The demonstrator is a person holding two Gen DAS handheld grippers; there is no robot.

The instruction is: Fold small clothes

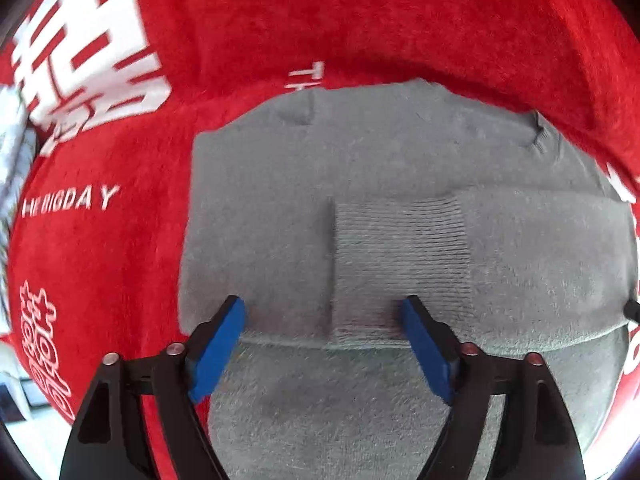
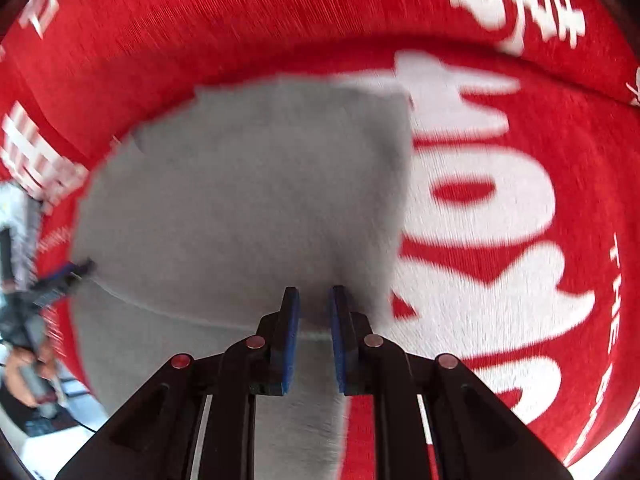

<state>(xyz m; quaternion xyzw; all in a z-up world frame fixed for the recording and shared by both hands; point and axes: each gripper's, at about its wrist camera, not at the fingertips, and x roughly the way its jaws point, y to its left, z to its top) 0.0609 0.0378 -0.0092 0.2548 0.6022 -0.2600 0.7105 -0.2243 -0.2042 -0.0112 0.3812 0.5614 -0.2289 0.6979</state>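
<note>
A small grey knit sweater (image 1: 400, 168) lies flat on a red cloth, a sleeve with a ribbed cuff (image 1: 400, 256) folded across its body. My left gripper (image 1: 324, 312) is open wide, its blue pads just above the sweater's folded near edge, holding nothing. In the right wrist view the same grey sweater (image 2: 248, 192) fills the middle, blurred. My right gripper (image 2: 314, 292) hovers over its right part with the jaws narrowly apart and nothing between them. The left gripper (image 2: 68, 276) shows at that view's left edge.
A red plush cloth (image 1: 360, 20) with white characters and the words "THE BIG DAY" covers the whole work surface (image 2: 500, 216). A person's hand (image 2: 24, 364) and floor show at the far left of the right wrist view.
</note>
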